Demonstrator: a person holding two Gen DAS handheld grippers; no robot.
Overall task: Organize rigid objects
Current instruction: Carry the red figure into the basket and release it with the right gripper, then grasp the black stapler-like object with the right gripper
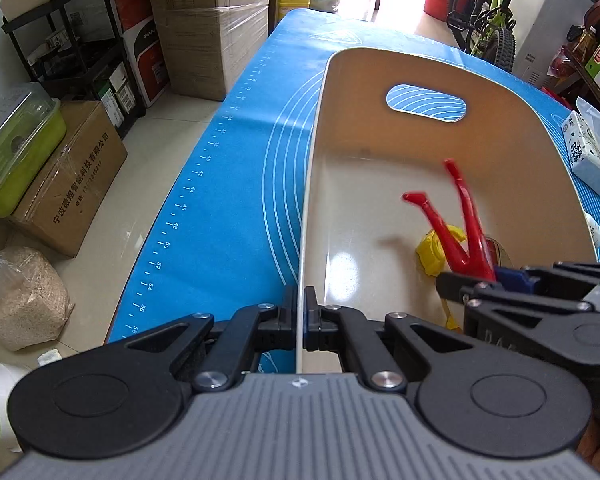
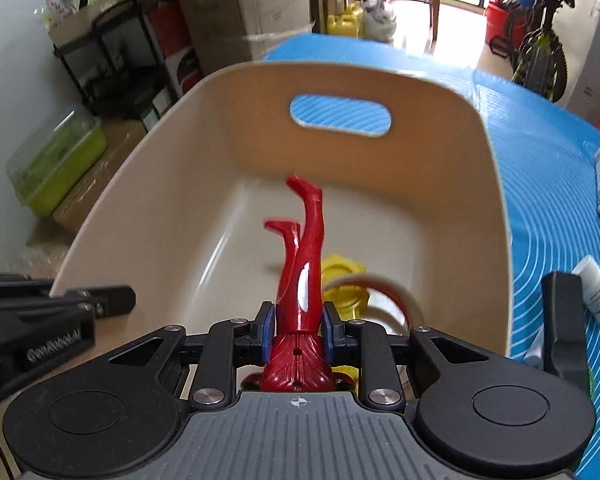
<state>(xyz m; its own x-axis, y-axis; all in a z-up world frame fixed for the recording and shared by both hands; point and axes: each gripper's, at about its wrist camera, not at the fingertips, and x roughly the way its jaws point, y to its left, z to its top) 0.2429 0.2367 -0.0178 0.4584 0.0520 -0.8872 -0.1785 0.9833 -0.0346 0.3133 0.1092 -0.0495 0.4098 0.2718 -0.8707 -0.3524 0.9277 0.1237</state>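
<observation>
**Red figure goes into the bin while the other hand steadies the rim**

The step in hand looks like the drop-off: the right gripper (image 2: 299, 330) reaches over the near edge of the beige bin (image 2: 496, 216) with a red toy figure (image 2: 302, 276) pinched between its blue pads (image 2: 269, 330). The jaws are closed most of the way onto the figure's waist, its 2 legs pointing away toward the far wall with the handle cutout (image 2: 341, 118). The figure hangs above the bin floor rather than lying on it, as far as I can tell.

A yellow piece (image 2: 346, 280) already lies on the floor of the bin, just right of the figure, and a curved red-and-white thing beside it is too blurred to name.

The left gripper (image 1: 299, 312) has its jaws nearly closed on the thin left wall of the bin (image 1: 312, 184), near the close corner, holding it in place on the blue mat (image 1: 236, 168).

Next, I would judge, the right jaws need to part so the figure falls clear of the yellow piece, and then lift out without catching the rim. A small white bottle (image 2: 596, 288) stands on the mat outside the bin to the right, perhaps the next thing to collect.
</observation>
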